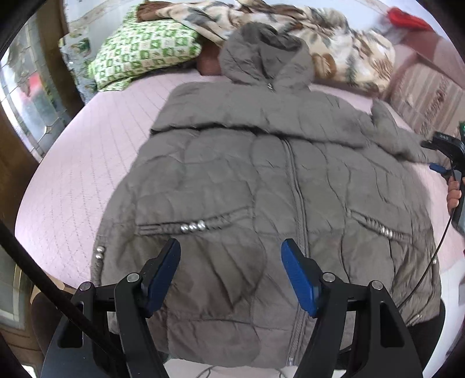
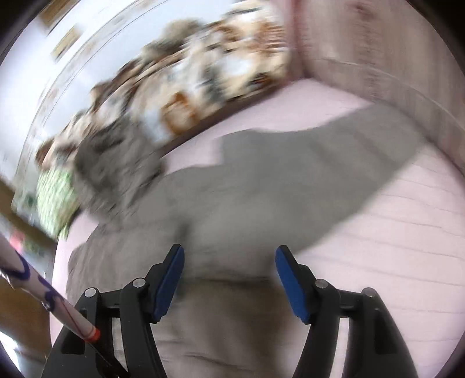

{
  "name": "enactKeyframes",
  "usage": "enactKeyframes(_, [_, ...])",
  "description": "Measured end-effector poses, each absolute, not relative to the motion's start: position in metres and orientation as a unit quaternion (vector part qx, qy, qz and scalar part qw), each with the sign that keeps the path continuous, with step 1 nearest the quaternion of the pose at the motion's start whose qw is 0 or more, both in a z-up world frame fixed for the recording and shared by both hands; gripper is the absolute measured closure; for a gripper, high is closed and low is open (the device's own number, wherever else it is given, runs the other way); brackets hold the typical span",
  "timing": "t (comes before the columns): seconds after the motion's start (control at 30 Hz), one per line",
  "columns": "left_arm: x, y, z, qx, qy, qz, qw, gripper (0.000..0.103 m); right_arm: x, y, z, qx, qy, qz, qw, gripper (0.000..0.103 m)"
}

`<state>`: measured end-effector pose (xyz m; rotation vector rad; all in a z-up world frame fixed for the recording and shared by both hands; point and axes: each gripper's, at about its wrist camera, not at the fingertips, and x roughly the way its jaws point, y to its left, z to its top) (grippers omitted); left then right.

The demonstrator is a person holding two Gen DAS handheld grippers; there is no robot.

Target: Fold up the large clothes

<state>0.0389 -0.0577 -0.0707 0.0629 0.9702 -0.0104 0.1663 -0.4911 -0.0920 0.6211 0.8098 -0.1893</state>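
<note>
I see one grey quilted jacket (image 1: 261, 180) spread front-up on the pink bed cover (image 1: 72, 180), hood (image 1: 264, 55) toward the far end and the zip running down its middle. One sleeve is folded across the chest; in the right wrist view the other sleeve (image 2: 334, 154) stretches out flat to the side over the cover, though that view is heavily smeared. I count two slanted pockets, each trimmed with a short row of silver beads (image 1: 193, 226), and two more beads near the left hem.

My left gripper (image 1: 231, 273) hangs above the lower front of the jacket with its two blue pads (image 1: 299, 279) standing well apart — nothing between them, no cloth pinched. My right gripper (image 2: 229, 276) also has its two pads spread wide over the grey fabric, gripping nothing; from the left wrist view I catch it at the far right edge (image 1: 447, 157) with part of a hand (image 1: 453, 194) on its handle.

Beyond the hood lie one green-and-white patterned pillow (image 1: 142, 49) and one crumpled leaf-print blanket (image 1: 334, 46) — both at the head of the bed. One red item (image 1: 407, 17) sits at the top right, too blurred to name
</note>
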Motion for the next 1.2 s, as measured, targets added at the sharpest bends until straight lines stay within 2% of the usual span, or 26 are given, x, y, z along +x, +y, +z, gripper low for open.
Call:
enactKeyframes(0.17, [0.047, -0.064, -0.076, 0.043, 0.476, -0.004, 0.878, 0.032, 0.123, -0.604, -0.150, 0.434, 0.352, -0.176, 0.810, 0.040])
enactKeyframes(0.27, [0.058, -0.066, -0.078, 0.046, 0.479, 0.007, 0.876, 0.032, 0.112, -0.650, -0.167, 0.479, 0.323, -0.209, 0.789, 0.041])
enactKeyframes(0.3, [0.062, -0.066, -0.078, 0.046, 0.480, 0.012, 0.876, 0.032, 0.111, -0.659, -0.170, 0.486, 0.318, -0.213, 0.786, 0.046])
enactKeyframes(0.37, [0.070, -0.067, -0.080, 0.046, 0.484, 0.022, 0.874, 0.032, 0.116, -0.681, -0.179, 0.517, 0.291, -0.211, 0.777, 0.048])
enactKeyframes(0.63, [0.095, -0.066, -0.103, 0.051, 0.512, 0.052, 0.856, 0.032, 0.166, -0.713, -0.177, 0.497, 0.274, -0.244, 0.786, 0.046])
enactKeyframes(0.67, [0.095, -0.066, -0.104, 0.049, 0.513, 0.050, 0.855, 0.032, 0.171, -0.713, -0.176, 0.490, 0.281, -0.252, 0.786, 0.048])
enactKeyframes(0.7, [0.095, -0.066, -0.105, 0.050, 0.513, 0.048, 0.855, 0.032, 0.178, -0.711, -0.175, 0.481, 0.287, -0.261, 0.786, 0.060])
enactKeyframes(0.77, [0.092, -0.065, -0.103, 0.052, 0.510, 0.043, 0.858, 0.032, 0.185, -0.712, -0.167, 0.459, 0.312, -0.268, 0.787, 0.085])
enactKeyframes(0.8, [0.090, -0.064, -0.101, 0.052, 0.505, 0.040, 0.861, 0.032, 0.183, -0.712, -0.163, 0.457, 0.313, -0.267, 0.789, 0.089])
enactKeyframes(1.0, [0.072, -0.053, -0.092, 0.044, 0.488, 0.025, 0.871, 0.032, 0.168, -0.680, -0.084, 0.370, 0.298, -0.265, 0.839, 0.092])
enactKeyframes(1.2, [0.053, -0.030, -0.080, 0.011, 0.475, 0.018, 0.880, 0.032, 0.165, -0.589, 0.020, 0.280, 0.262, -0.206, 0.900, 0.092])
